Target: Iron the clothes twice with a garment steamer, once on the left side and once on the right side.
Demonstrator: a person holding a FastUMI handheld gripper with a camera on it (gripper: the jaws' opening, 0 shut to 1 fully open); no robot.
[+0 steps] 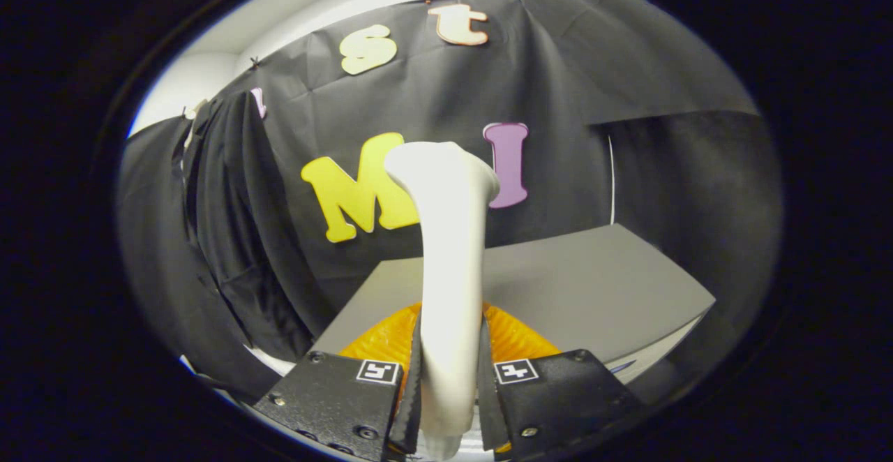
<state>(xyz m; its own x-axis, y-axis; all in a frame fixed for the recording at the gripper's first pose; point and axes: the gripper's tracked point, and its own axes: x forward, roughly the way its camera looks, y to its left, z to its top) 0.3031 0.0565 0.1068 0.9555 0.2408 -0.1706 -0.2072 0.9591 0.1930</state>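
A white garment steamer (450,252) stands upright between my fingers, its handle pinched on both sides and its flared head rising beyond them toward the booth wall. My gripper (450,378) is shut on the handle. A dark garment (234,225) hangs off to the left, beside the table, well apart from the steamer head.
An orange ribbed plate (516,336) lies on the grey table (593,280) just behind the steamer handle. The table's right corner and front edge show to the right of my fingers. Black cloth closes the booth behind and on both sides.
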